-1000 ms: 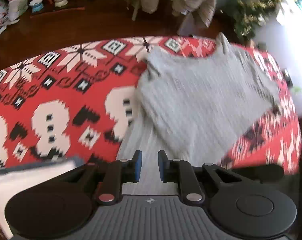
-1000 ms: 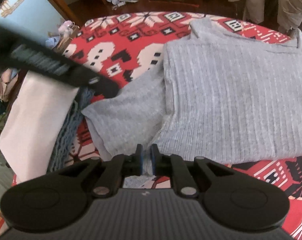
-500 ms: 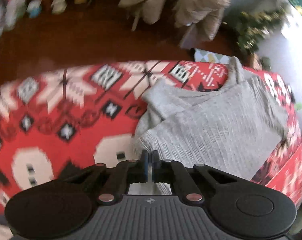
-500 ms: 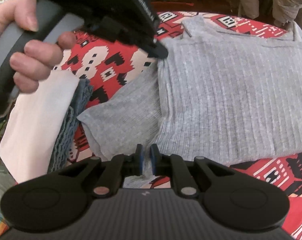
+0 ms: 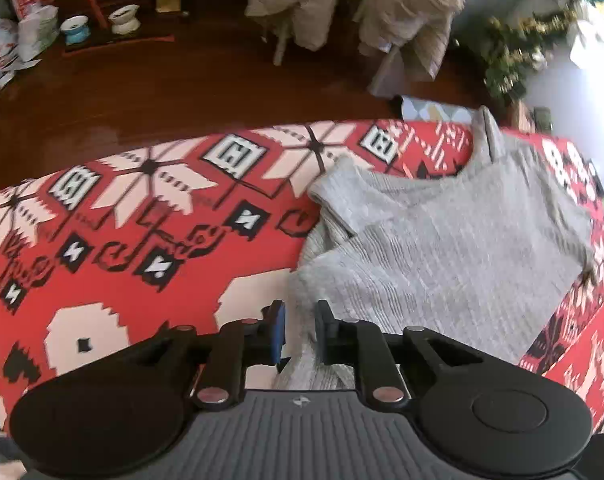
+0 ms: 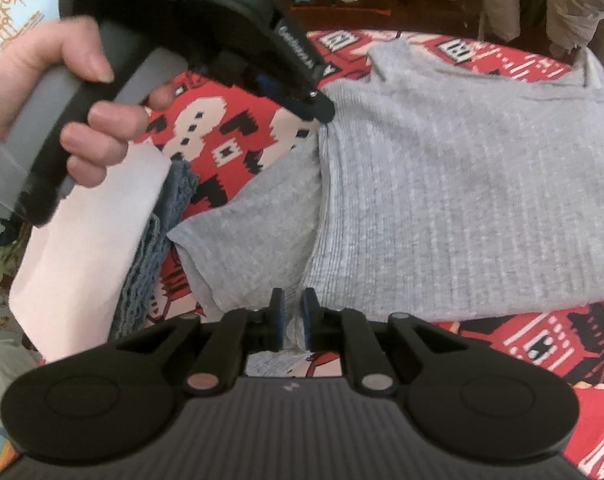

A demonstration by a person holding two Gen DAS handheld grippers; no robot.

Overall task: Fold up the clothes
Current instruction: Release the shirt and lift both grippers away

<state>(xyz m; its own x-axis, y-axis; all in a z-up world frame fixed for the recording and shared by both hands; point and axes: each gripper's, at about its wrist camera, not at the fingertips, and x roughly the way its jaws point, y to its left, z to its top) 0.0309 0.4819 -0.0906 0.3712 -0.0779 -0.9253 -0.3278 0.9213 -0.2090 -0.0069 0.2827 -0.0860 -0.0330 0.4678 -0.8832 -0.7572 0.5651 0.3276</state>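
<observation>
The left gripper (image 5: 300, 330) has its jaws apart, astride the left fold edge of the grey sweater (image 5: 453, 248). The right gripper (image 6: 290, 318) has its jaws nearly together, with grey knit between the pads at the sweater's near edge. The sweater lies folded on the right part of the red patterned cover (image 5: 122, 240). A white cloth (image 6: 90, 240) and a blue knit (image 6: 150, 264) lie stacked at the cover's left edge. A hand (image 6: 54, 92) holds the left gripper's handle

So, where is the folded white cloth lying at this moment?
In the right wrist view the white cloth lies at the left edge, on a blue-grey textile, left of the grey sweater and under the left gripper's handle.
</observation>
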